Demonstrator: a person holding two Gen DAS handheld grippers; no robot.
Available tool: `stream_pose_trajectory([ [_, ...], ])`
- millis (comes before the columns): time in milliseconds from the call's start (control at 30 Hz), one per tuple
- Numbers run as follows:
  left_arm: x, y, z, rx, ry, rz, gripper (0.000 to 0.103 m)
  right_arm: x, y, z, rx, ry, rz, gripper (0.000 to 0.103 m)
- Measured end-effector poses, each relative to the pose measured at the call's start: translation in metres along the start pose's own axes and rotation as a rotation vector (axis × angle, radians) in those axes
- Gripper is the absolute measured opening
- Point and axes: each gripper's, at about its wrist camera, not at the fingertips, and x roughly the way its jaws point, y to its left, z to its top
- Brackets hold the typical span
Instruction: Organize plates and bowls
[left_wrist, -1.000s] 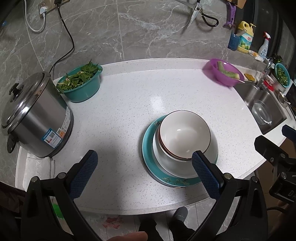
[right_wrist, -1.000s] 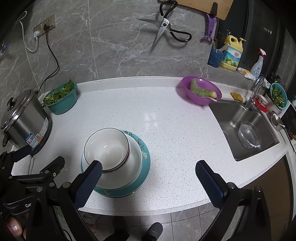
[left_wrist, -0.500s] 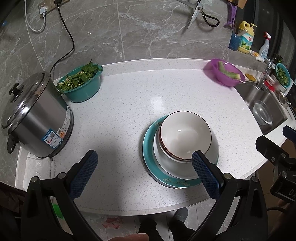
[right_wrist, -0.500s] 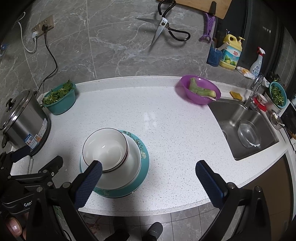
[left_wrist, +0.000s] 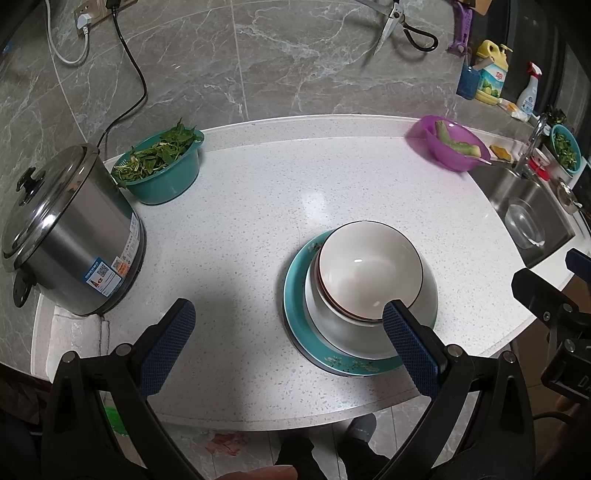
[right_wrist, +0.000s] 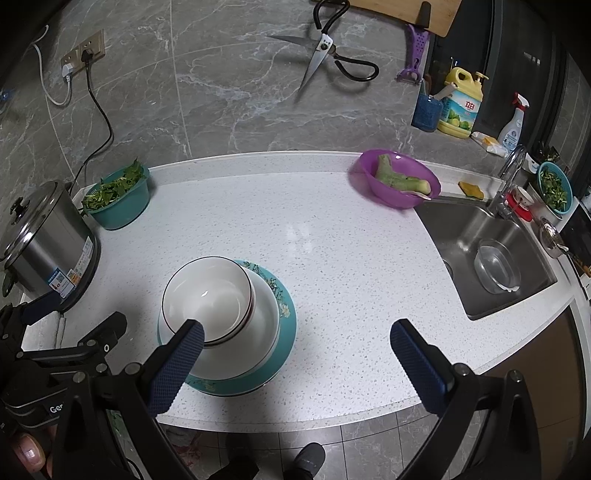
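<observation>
A stack stands near the counter's front edge: a teal plate (left_wrist: 301, 332) (right_wrist: 284, 332) at the bottom, a large white bowl (left_wrist: 332, 332) (right_wrist: 262, 314) on it, and a smaller white bowl with a dark rim (left_wrist: 369, 266) (right_wrist: 208, 291) nested on top. My left gripper (left_wrist: 284, 334) is open and empty, held above the front edge, left of the stack. My right gripper (right_wrist: 295, 347) is open and empty, to the right of the stack. Each gripper shows at the edge of the other's view.
A steel rice cooker (left_wrist: 70, 236) stands at the left, with a teal basin of greens (left_wrist: 162, 166) behind it. A purple basin with a gourd (right_wrist: 399, 179) sits by the sink (right_wrist: 491, 251), which holds a glass bowl. Scissors (right_wrist: 328, 55) hang on the wall.
Both views have shifted only slightly. The stack and both open grippers stand as before.
</observation>
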Motion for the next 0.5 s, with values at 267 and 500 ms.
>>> stream_pose_trajectory([
  [267, 0.0017, 0.0002, 0.0015, 0.001, 0.001, 0.0, 0.103, 0.0003, -0.0001, 0.0003, 0.0, 0.001, 0.001, 0.103],
  [500, 0.0025, 0.0016, 0.0011, 0.0, -0.003, 0.005, 0.103, 0.001, -0.0004, 0.0006, 0.001, 0.001, 0.001, 0.103],
])
